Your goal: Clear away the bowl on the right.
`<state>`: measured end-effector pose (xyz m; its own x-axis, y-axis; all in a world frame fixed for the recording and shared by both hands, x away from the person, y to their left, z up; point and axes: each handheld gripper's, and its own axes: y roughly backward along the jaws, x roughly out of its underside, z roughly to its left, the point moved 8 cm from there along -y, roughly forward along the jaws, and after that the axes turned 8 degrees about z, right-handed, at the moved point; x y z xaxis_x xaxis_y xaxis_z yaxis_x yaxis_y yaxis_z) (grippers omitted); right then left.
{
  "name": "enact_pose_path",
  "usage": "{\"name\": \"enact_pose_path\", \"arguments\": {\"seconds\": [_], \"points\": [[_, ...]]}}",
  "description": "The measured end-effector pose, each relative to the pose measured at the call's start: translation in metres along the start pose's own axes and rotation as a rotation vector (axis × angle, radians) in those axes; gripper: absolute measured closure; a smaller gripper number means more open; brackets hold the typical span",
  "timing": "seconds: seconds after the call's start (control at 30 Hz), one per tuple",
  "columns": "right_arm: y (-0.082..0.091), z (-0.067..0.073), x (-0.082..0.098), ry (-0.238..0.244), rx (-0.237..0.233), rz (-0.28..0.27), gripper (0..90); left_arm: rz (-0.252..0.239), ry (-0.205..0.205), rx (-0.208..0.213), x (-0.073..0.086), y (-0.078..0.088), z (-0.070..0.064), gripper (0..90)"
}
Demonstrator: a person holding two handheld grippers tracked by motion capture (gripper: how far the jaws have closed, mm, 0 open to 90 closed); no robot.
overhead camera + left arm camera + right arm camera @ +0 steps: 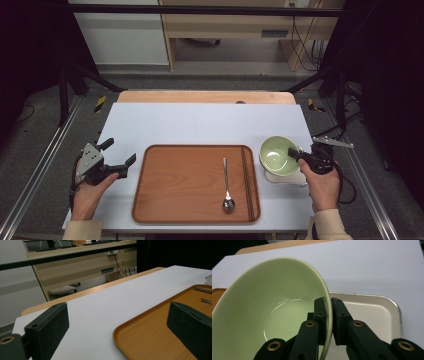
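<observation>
A pale green bowl hangs tilted just above a small white tray at the right of the table, and my right gripper is shut on its rim. In the right gripper view the bowl is empty, its thin rim pinched between my right gripper's two pads, the white tray lying beneath. My left gripper stands open at the table's left, just off the wooden tray. Its jaws are wide apart in the left gripper view, with nothing between them.
On the wooden tray lie a metal spoon and a pair of dark chopsticks along its right side. The table top is white, with a wooden strip at the far edge. Black frame bars flank both sides.
</observation>
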<state>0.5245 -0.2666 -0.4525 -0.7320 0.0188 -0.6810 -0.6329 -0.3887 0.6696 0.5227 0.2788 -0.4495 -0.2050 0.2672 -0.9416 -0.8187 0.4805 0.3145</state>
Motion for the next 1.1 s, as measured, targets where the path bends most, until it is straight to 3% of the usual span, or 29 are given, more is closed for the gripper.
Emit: {"name": "enact_pose_path", "arguments": {"seconds": [0.27, 0.47, 0.67, 1.1], "points": [[-0.008, 0.027, -0.002, 0.042, -0.047, 0.018, 83.3, -0.018, 0.010, -0.013, -0.005, 0.003, 0.006, 3.9], [-0.021, 0.050, 0.000, 0.090, -0.074, 0.047, 83.3, -0.004, -0.001, -0.004, -0.001, 0.002, 0.003, 4.1], [-0.036, 0.075, -0.002, 0.104, -0.118, 0.070, 83.4, -0.016, 0.009, -0.010, -0.003, 0.005, 0.006, 4.2], [-0.052, 0.119, -0.007, 0.198, -0.155, 0.133, 83.4, -0.041, 0.024, -0.023, -0.007, 0.013, 0.013, 4.2]]}}
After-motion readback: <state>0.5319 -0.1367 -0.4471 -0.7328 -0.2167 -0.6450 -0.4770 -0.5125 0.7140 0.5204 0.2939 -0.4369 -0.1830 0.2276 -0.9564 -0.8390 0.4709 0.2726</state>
